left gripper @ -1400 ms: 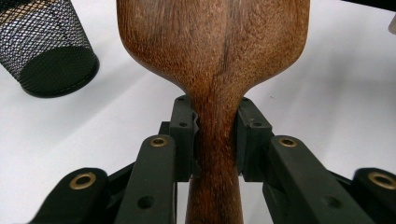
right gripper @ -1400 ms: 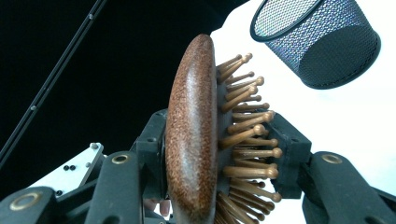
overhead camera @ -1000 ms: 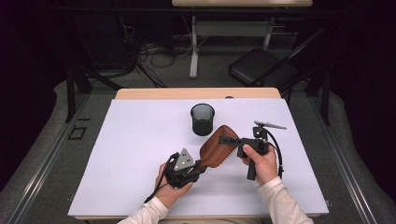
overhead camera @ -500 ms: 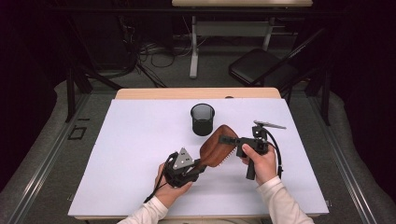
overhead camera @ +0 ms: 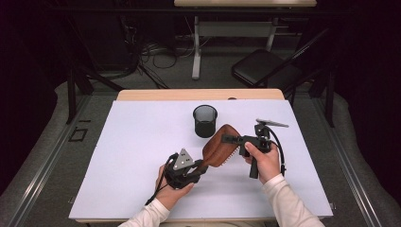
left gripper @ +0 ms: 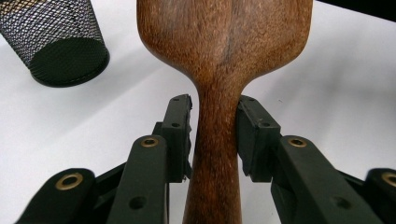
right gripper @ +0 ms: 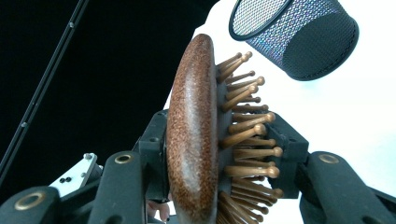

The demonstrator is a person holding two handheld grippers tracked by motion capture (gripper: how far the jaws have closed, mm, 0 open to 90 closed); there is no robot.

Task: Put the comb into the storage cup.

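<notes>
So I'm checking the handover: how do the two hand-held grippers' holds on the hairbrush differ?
The left hand-held gripper straddles the hairbrush at its narrow handle, a thin gap at its left pad, jaws just opening. The right hand-held gripper clamps the wide head, back against bristles. Both hold it above the table.

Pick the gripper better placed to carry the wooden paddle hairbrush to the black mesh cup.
Right. The right gripper clamps the wooden paddle hairbrush head nearest the black mesh cup; the left gripper's jaws have just been opening, its pads off the handle.
</notes>
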